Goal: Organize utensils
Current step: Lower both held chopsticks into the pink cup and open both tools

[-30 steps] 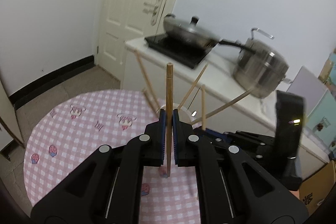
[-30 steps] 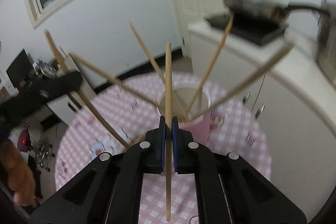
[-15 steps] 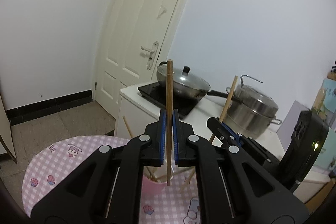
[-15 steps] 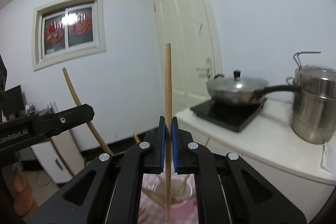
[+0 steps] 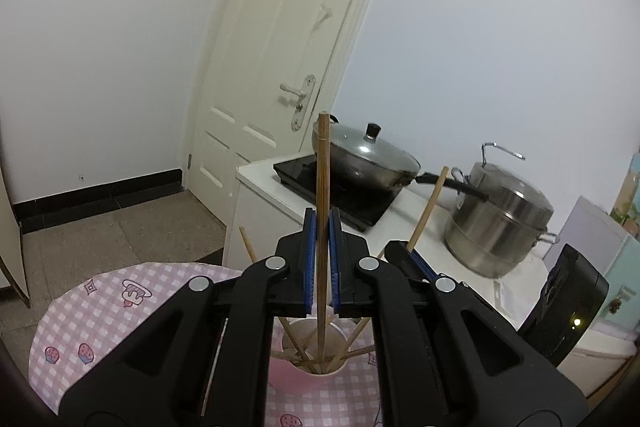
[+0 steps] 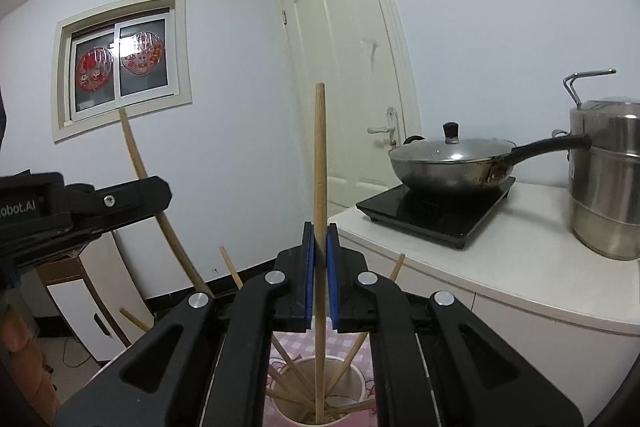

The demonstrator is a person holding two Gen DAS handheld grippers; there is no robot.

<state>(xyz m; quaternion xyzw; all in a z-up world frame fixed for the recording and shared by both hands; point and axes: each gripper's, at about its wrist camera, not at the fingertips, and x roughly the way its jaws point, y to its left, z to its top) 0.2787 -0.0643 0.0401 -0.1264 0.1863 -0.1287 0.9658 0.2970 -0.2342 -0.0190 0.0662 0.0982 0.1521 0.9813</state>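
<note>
My left gripper (image 5: 322, 227) is shut on an upright wooden chopstick (image 5: 323, 163) whose lower end reaches into the mouth of a pink cup (image 5: 286, 379). Several other chopsticks lean in that cup. To its right, my right gripper (image 5: 405, 250) holds a second chopstick (image 5: 430, 205). In the right wrist view, my right gripper (image 6: 320, 239) is shut on its upright chopstick (image 6: 319, 163), whose tip is down inside the cup (image 6: 362, 385). My left gripper (image 6: 158, 191) shows at the left with its chopstick (image 6: 134, 151).
The cup stands on a round table with a pink checked cloth (image 5: 104, 311). Behind it a white counter (image 6: 500, 267) carries a lidded wok (image 6: 452, 159) on a black cooktop (image 6: 432, 211) and a steel steamer pot (image 5: 500, 227). A closed door (image 5: 280, 67) is beyond.
Both views have swung up from the table toward the wall and door. Both grippers rose a little, each still holding its chopstick, and the cup now sits low in each view.
</note>
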